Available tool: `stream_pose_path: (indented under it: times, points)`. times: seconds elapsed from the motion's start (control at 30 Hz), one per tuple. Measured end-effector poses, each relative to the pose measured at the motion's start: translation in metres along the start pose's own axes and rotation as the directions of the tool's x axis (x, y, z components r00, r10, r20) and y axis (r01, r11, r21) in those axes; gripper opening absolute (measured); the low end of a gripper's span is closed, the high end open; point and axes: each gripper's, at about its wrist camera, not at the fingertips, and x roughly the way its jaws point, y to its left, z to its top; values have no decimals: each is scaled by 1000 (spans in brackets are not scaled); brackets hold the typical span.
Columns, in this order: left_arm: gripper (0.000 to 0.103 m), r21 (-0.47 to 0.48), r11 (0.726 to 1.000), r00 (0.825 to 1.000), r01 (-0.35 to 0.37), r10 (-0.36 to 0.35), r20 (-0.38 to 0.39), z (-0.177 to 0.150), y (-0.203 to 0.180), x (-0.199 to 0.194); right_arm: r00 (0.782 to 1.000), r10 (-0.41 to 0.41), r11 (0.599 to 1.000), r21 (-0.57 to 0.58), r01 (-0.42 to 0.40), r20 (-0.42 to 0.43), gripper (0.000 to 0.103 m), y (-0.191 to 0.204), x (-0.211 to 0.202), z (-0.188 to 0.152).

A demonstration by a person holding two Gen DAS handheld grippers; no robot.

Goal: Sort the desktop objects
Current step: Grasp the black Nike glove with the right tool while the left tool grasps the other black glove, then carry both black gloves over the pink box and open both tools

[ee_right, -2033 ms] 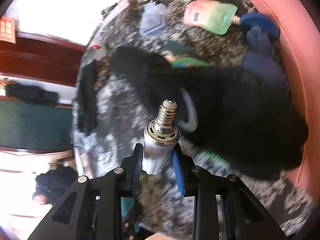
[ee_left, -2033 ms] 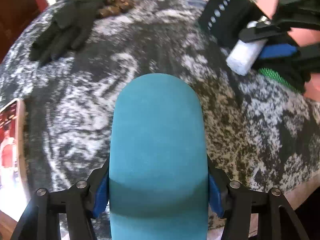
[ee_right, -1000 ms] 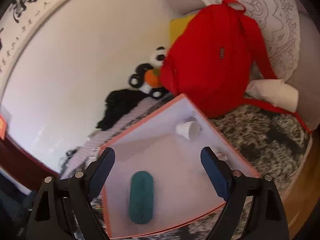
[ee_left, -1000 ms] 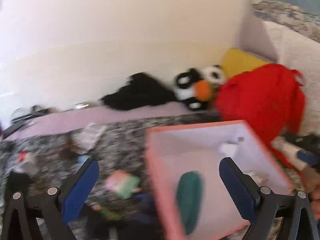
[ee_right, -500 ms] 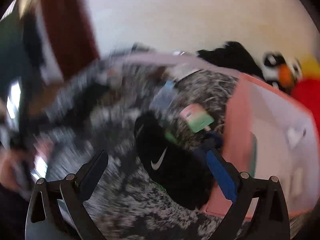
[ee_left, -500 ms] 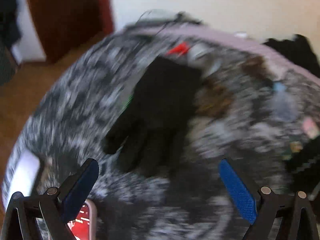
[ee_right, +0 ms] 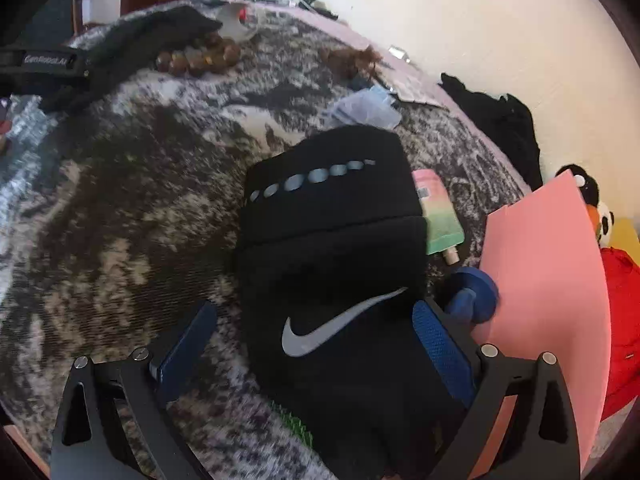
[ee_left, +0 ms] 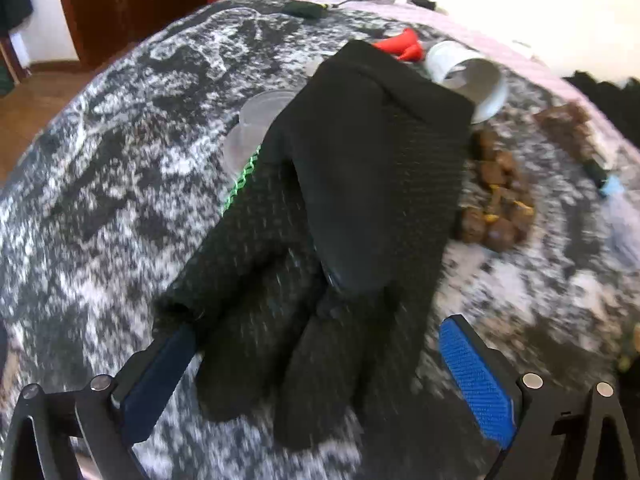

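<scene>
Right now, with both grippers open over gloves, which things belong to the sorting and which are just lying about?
Job in hand:
- black knit glove, under left gripper
- black swoosh-logo glove, under right gripper
- pink box

Lying about:
- red backpack
- panda plush toy

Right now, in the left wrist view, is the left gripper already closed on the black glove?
No. The left gripper is open, its blue pads standing wide on either side of the black glove, which lies flat on the cloth.

Matt black knit gloves (ee_left: 360,184), mottled woven cloth cover (ee_left: 120,168), glossy brown beads (ee_left: 496,204)
</scene>
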Motion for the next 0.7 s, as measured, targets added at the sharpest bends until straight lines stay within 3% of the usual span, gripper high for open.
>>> stream_pose_path:
  times: [0.07,0.13,0.17,0.2,0.23,0.27,0.3,0.5,0.7]
  points:
    - [99,0,1000,1000,-4,4,18,1,-2,0,1000,14,1000,-1,-14,-8,97,1,7,1]
    - [77,-15,1000,1000,-2,2,31,0,-1,-2,998,54,998,22,-54,-16,66,-1,8,5]
    - [54,-19,1000,1000,-4,5,30,0,3,-5,999,47,998,40,-46,-21,43,-4,6,7]
    - [22,-46,999,999,26,-25,28,2,8,-10,999,37,998,53,-36,-21,35,-8,3,8]
    - [9,-74,996,998,58,-56,26,3,13,-15,998,64,995,75,-63,-14,29,-11,1,8]
    - [9,-115,987,993,113,-111,27,5,19,-21,996,90,991,99,-89,-6,19,-15,-2,8]
    - [8,-139,980,990,142,-138,39,5,23,-29,994,113,986,125,-112,6,17,-20,-7,9]
    - [8,-104,973,972,204,-188,143,-4,22,-92,975,184,959,196,-206,123,15,-34,-45,10]
    - [8,-35,965,944,259,-245,222,-15,16,-152,929,252,924,216,-314,270,14,-36,-103,5]
